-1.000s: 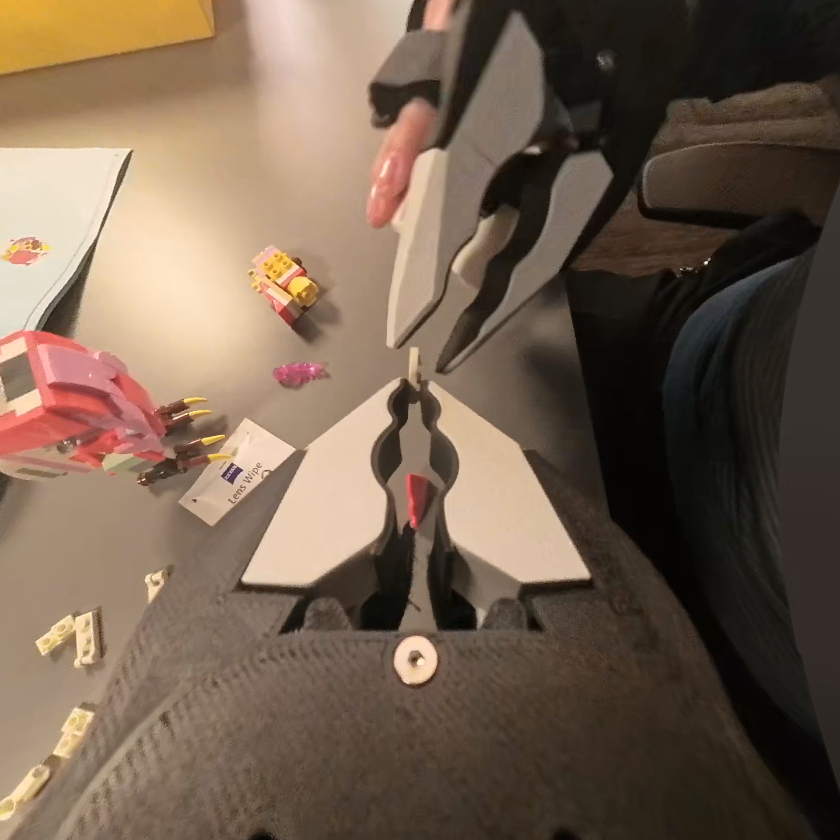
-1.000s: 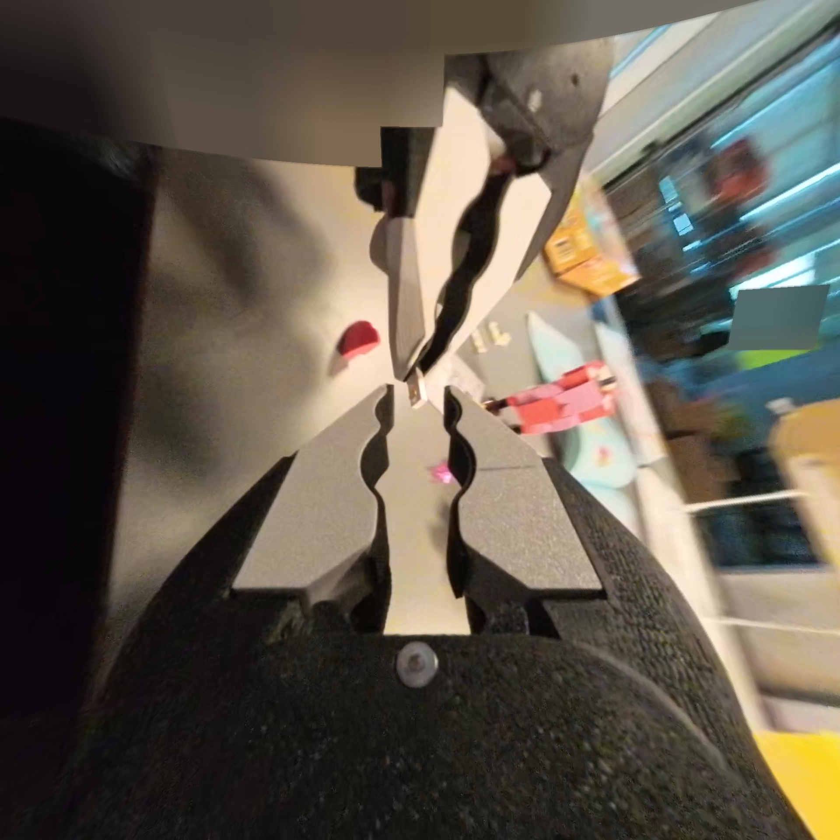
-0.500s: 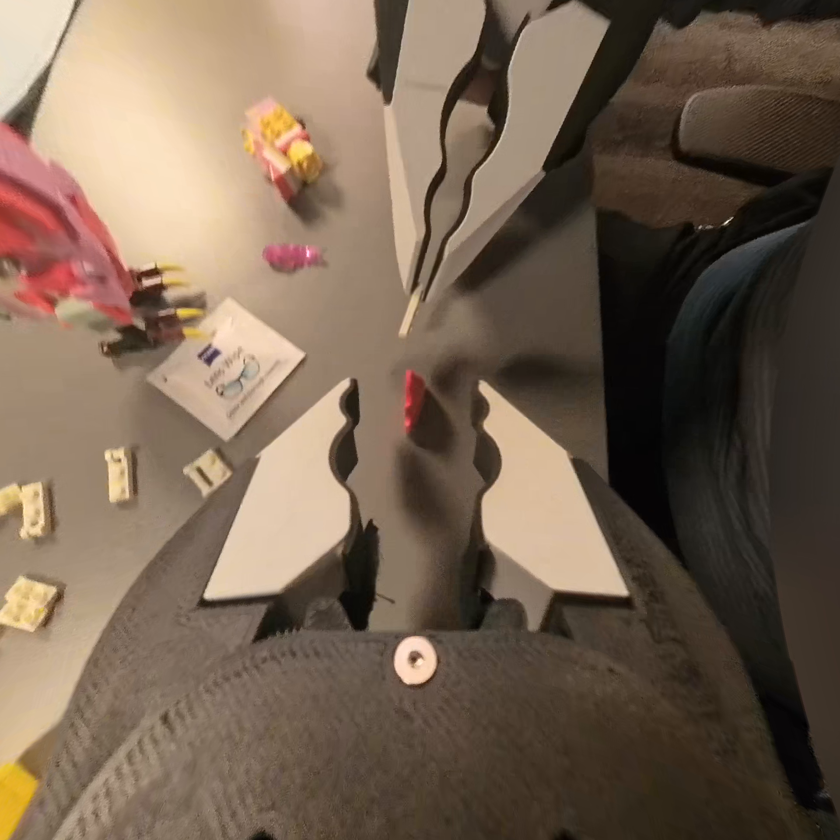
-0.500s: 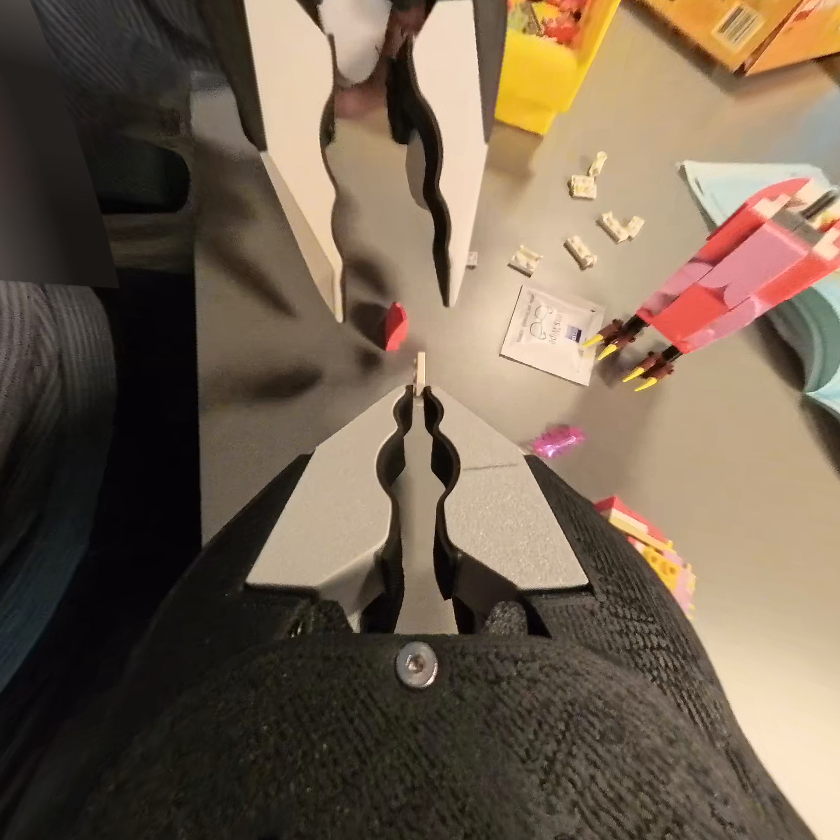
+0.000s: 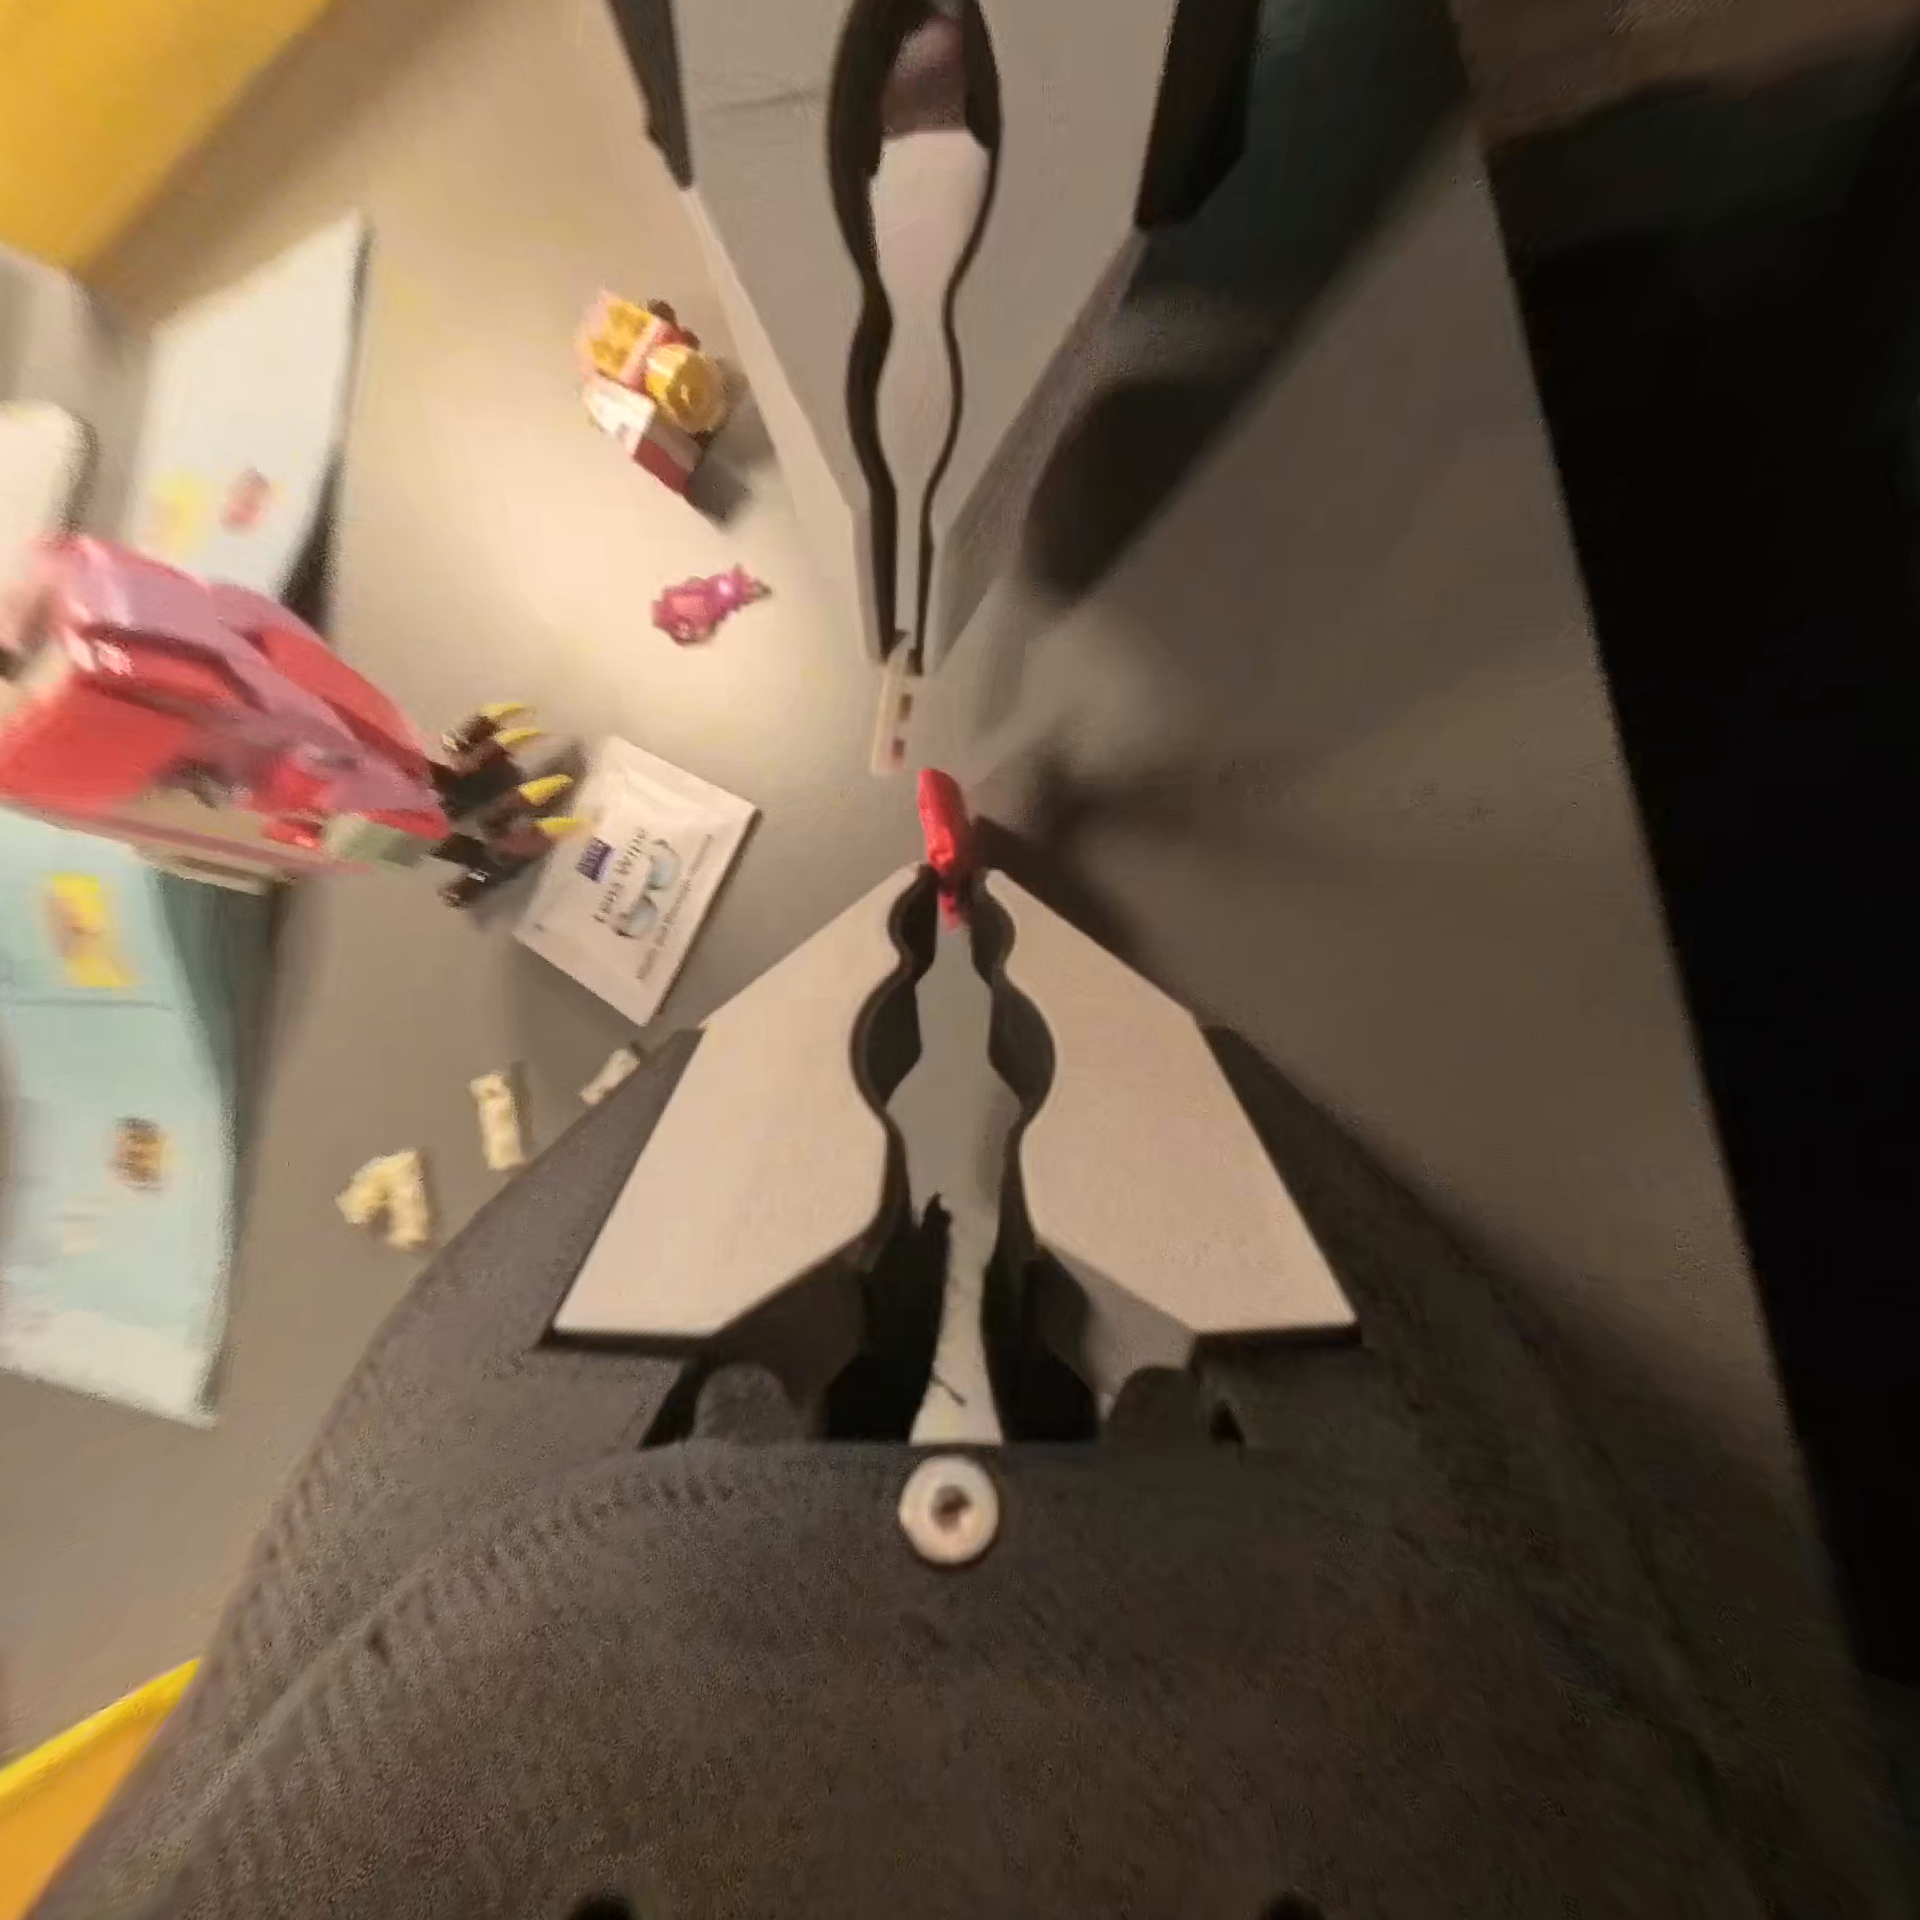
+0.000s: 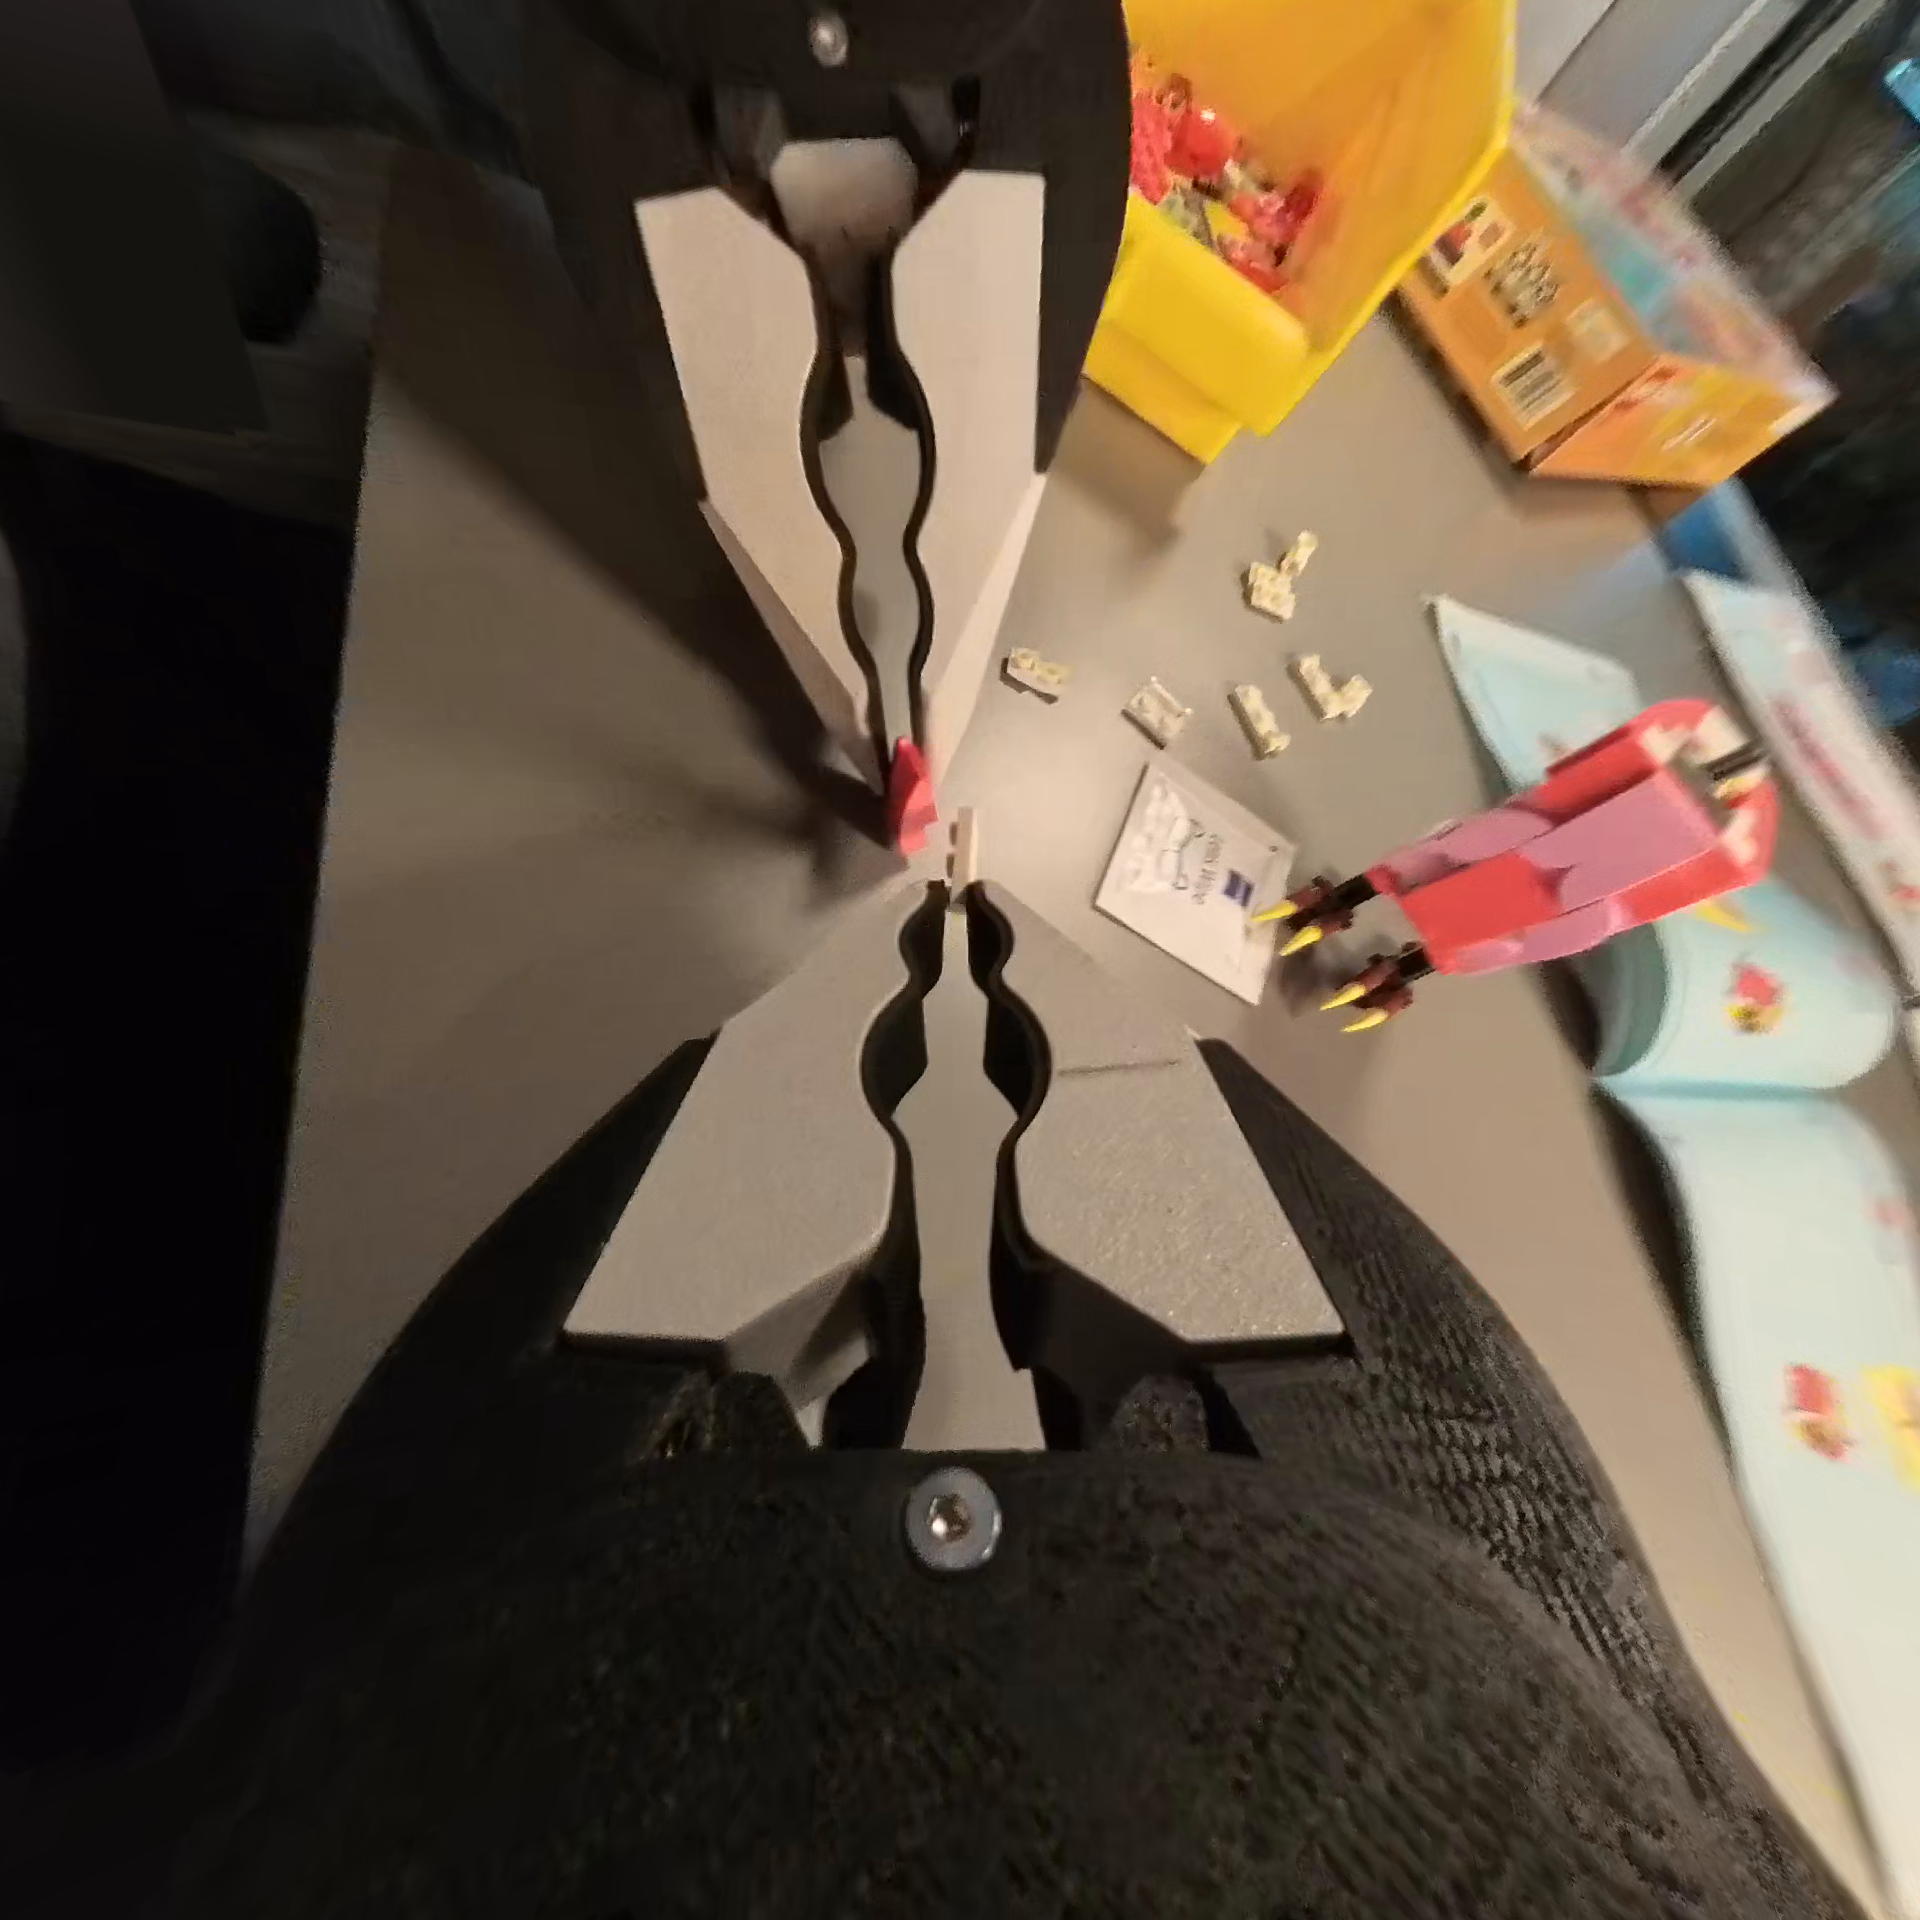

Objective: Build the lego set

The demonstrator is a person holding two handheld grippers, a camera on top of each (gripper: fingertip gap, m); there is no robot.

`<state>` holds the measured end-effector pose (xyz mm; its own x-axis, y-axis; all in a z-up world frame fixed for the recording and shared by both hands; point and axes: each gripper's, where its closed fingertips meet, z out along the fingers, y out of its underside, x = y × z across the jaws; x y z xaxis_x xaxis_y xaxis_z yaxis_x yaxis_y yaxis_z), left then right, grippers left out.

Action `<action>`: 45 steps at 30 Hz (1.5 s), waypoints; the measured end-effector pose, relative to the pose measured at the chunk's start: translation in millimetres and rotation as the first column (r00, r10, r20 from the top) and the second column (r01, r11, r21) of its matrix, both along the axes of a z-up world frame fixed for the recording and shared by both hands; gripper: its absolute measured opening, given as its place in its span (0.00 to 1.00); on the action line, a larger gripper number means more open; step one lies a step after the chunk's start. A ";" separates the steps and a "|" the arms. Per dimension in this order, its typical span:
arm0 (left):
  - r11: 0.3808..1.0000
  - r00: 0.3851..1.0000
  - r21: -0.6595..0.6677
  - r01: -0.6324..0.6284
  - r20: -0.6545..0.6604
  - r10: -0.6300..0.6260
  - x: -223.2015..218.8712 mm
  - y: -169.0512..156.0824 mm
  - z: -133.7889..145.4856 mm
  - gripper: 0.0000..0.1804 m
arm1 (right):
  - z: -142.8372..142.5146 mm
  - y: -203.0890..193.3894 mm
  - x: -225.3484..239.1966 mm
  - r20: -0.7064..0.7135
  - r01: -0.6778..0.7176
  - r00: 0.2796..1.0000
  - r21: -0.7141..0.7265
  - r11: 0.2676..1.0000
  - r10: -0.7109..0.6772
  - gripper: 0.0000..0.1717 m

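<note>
**Two grippers tip to tip near the table's edge, each pinching a small brick**

The left gripper (image 5: 951, 883) is closed on a small red piece (image 5: 943, 831), which stands out beyond its grey fingertips. The right gripper (image 6: 958, 891) is closed on a thin cream plate (image 6: 966, 847), studs showing along its side. The two parts lie just beside each other between the opposed tips, over bare grey tabletop (image 6: 540, 727); whether they touch cannot be told.

Edges and free room: the table's edge (image 6: 358, 623) runs close along the left of the right wrist view, with dark space beyond it. The stretch of table between that edge and the grippers is bare. Loose parts crowd the opposite side.

Materials and shapes: the fingers are flat matt grey wedges with wavy dark inner edges, set in black textured housings. A white flat sachet (image 6: 1195, 894) lies near the tips. Beside it rests a red and pink brick model (image 6: 1579, 862) with dark claws tipped yellow. Small cream plates (image 6: 1257, 717) are scattered farther off. A translucent pink piece (image 5: 707, 603) and a small pink and yellow brick assembly (image 5: 655, 384) lie by the right gripper. A yellow bin (image 6: 1309, 208) of red parts, an orange carton (image 6: 1590, 343) and pale blue printed sheets (image 6: 1766, 1039) stand at the far side.
</note>
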<state>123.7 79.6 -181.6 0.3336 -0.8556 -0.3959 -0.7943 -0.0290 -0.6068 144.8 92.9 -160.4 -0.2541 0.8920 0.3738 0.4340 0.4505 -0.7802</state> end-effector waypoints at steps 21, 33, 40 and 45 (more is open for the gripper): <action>0.891 0.959 0.392 0.227 -0.247 -0.136 9.2 -4.9 1.4 0.02 | -10.6 -17.9 2.1 0.015 -0.114 0.993 0.183 0.976 0.113 0.01; 0.879 0.953 0.401 0.260 -0.253 -0.167 14.0 -8.0 0.5 0.02 | -11.2 -21.8 7.9 0.200 -0.293 0.942 0.106 0.950 0.268 0.01; 0.890 0.960 0.383 0.249 -0.219 -0.174 16.8 -9.1 0.3 0.02 | -11.0 -24.7 11.7 0.253 -0.314 0.921 0.029 0.949 0.297 0.01; 0.888 0.960 0.390 0.245 -0.226 -0.165 17.4 -9.0 0.5 0.02 | -11.8 -24.5 13.1 0.300 -0.332 0.901 0.010 0.943 0.314 0.00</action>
<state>141.1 70.7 -181.1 0.0572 -0.6445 -0.7625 -0.8521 0.3664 -0.3736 157.9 68.4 -172.2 -0.6294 0.7212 0.2892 0.4596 0.6457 -0.6098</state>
